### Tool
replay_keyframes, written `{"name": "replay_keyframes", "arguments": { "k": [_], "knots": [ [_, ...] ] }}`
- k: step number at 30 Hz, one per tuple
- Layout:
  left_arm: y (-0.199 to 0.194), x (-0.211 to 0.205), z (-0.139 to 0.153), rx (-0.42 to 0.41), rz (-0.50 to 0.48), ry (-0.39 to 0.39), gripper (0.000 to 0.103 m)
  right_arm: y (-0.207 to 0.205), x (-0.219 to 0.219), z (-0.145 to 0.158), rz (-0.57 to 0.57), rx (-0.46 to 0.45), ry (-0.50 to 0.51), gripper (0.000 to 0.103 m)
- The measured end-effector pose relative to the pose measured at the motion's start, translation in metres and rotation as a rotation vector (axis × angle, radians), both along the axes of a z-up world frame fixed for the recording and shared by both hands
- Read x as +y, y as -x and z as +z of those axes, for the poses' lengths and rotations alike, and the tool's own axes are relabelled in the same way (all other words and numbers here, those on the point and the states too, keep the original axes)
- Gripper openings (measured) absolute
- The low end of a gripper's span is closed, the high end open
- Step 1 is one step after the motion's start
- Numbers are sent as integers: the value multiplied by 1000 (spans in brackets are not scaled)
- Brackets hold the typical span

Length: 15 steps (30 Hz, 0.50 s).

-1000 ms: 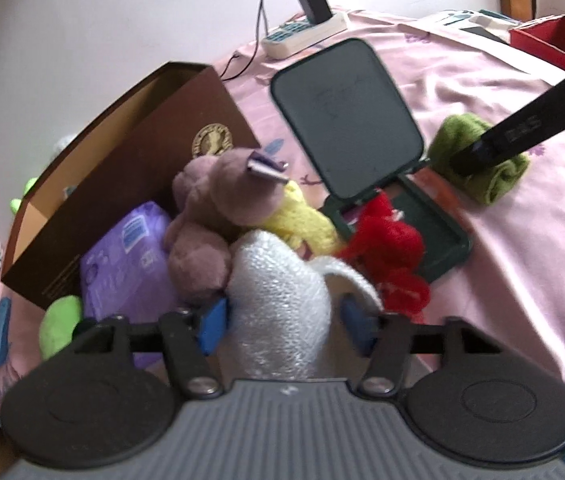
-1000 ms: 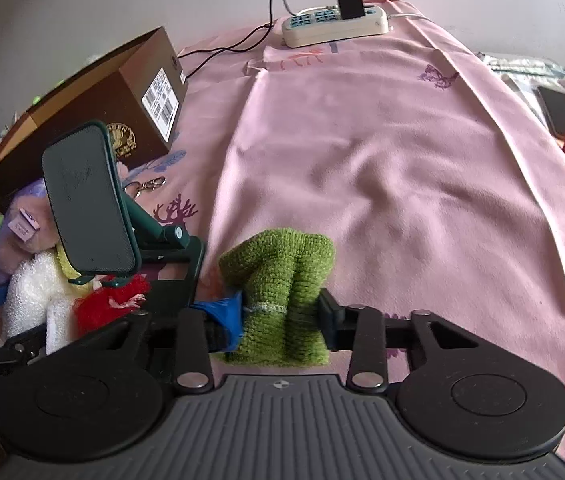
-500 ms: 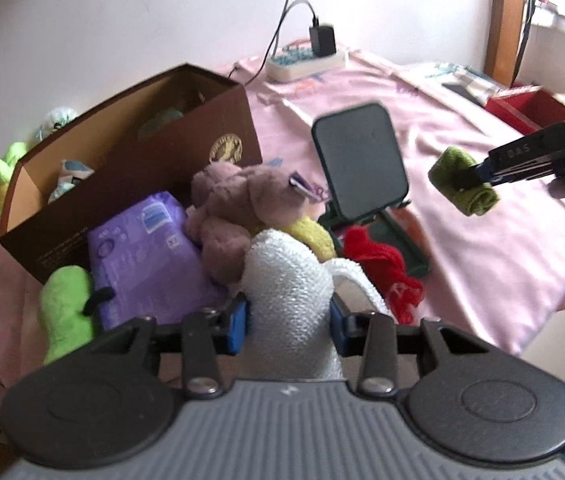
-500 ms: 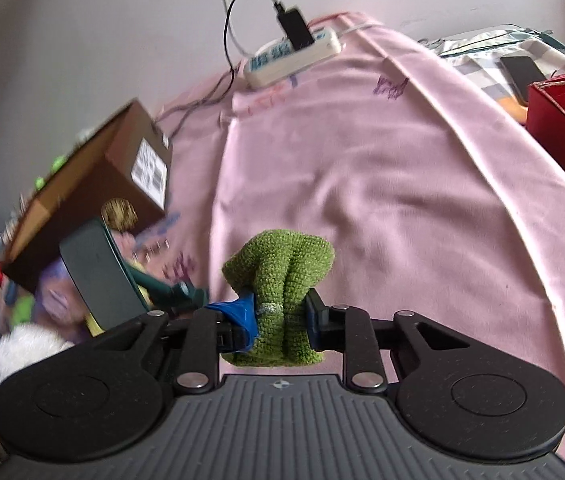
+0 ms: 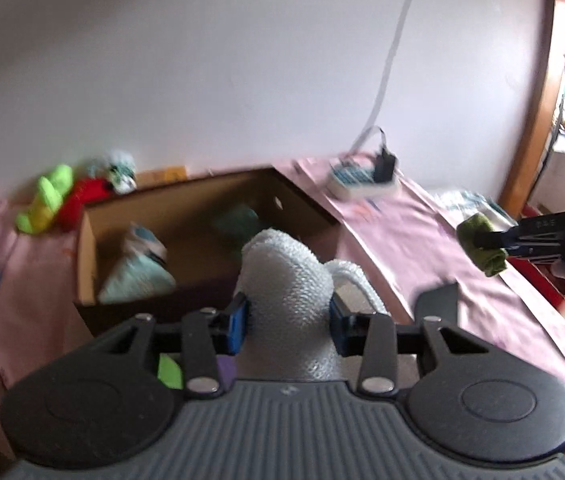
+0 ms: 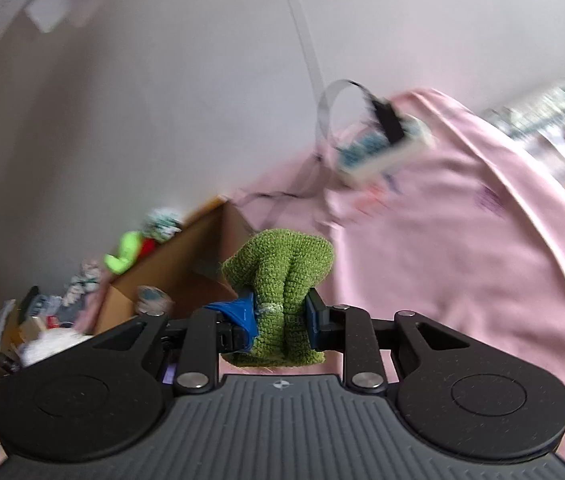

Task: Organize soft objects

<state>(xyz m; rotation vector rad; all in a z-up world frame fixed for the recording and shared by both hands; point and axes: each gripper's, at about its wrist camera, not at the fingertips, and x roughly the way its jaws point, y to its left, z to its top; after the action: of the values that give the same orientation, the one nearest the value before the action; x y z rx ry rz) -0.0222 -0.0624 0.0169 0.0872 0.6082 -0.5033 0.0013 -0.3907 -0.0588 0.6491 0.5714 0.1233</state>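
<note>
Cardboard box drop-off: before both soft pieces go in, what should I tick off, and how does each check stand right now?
1. Left gripper gripping the white knit piece: ok, fingers pinch both sides.
2. Right gripper gripping the green knit piece: ok, squeezed tight.
3. Cardboard box open on top: ok.
4. Room inside the box: ok; a pale teal item takes only part.
5. Both pieces lifted off the pink cloth: ok.
6. White piece directly over the opening: cannot tell, picture blurred.

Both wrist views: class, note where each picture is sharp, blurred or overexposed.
Left wrist view: white knit item in the tongs fairly sharp, cardboard box smeared, window at right blown out. Right wrist view: green knit item crisp, power strip streaked.
</note>
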Motion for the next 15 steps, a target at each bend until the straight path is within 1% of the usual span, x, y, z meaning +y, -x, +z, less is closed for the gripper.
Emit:
{"name": "replay_keyframes", "arguments": {
  "k": [3,6,8,11,15],
  "knots": [
    [-22,12,5,-34,29,-1,41,-23,22,23,45,-51,13,7],
    [-46,24,7,-61,58,1,42,-51,50,37,100,-76,29,7],
    [-65,33,5,-62,85,-1,42,-68,69,42,134,-86,37,7],
    [-96,43,-3,-50,134,-31,42,-95,98,42,170,-86,66,7],
    [-136,53,-21,-5,204,-65,42,-125,130,31,205,-46,98,7]
  ]
}}
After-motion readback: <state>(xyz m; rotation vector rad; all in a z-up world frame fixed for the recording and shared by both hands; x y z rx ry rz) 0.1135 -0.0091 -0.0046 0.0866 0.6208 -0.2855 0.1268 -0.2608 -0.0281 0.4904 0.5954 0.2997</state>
